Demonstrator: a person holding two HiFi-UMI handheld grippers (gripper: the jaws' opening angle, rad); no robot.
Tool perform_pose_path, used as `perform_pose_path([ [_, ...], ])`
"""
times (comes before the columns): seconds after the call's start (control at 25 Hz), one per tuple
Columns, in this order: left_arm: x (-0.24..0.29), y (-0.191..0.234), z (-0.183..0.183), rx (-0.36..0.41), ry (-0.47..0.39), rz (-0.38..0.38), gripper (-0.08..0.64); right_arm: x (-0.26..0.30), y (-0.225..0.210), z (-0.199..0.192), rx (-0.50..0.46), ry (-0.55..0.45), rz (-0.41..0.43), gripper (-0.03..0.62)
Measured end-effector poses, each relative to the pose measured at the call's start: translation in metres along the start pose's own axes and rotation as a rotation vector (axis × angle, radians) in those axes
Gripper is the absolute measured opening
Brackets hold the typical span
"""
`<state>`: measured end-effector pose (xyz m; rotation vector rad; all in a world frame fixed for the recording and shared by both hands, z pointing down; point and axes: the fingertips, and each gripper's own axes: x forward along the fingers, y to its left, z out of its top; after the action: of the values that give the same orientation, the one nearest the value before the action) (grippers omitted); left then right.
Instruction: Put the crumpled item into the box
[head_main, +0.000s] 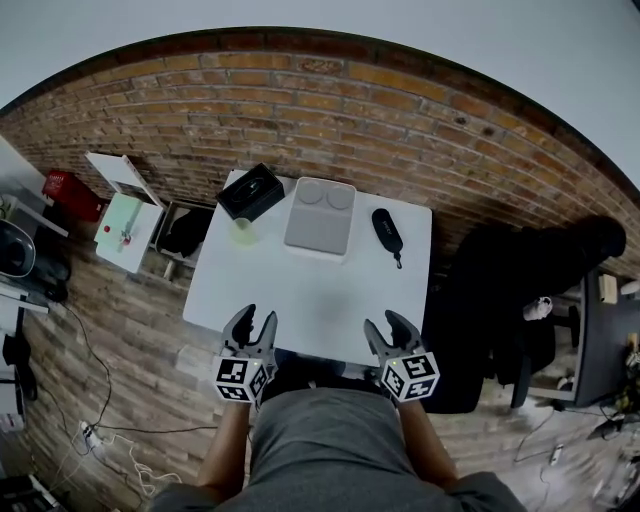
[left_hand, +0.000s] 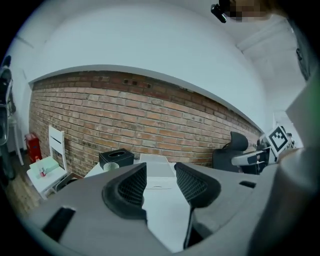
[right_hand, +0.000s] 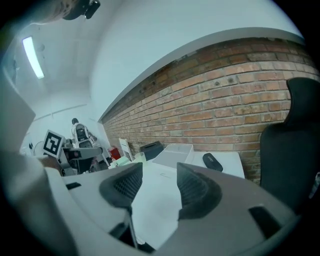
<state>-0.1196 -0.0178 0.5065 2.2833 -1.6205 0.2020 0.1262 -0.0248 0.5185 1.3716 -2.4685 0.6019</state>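
A small, pale green crumpled item (head_main: 243, 231) sits at the far left of the white table (head_main: 310, 290), just in front of a black box (head_main: 252, 191). It is too small to show a long axis. It lies almost straight ahead of the left gripper (head_main: 256, 318), the nearer one; the right gripper (head_main: 384, 324) is well apart. Both hover at the table's near edge, angled slightly downward, jaws apart and empty.

surface: white table (head_main: 310, 290) | far edge, left to right: black box (head_main: 251, 191), pale cup (head_main: 243, 231), grey box (head_main: 320, 216), black case (head_main: 387, 231)
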Motion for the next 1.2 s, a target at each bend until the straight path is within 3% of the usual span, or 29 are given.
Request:
perform_pose_path([
  [0.28, -0.025, -0.024, -0.010, -0.010, -0.001, 0.014, 0.173, -0.013, 0.006, -0.003, -0.088, 0.000, 0.025, 0.221],
  [0.8, -0.076, -0.014, -0.006, -0.011, -0.012, -0.094, 0.172, -0.050, 0.053, -0.016, -0.078, -0.034, -0.062, 0.218],
  [1.0, -0.101, 0.001, -0.015, -0.001, 0.002, -0.134, 0.172, -0.070, 0.070, -0.019, -0.059, -0.109, -0.129, 0.198],
  [1.2, -0.106, 0.002, -0.019, 0.013, 0.006, -0.157, 0.172, -0.076, 0.082, -0.024, -0.014, -0.106, -0.127, 0.198],
])
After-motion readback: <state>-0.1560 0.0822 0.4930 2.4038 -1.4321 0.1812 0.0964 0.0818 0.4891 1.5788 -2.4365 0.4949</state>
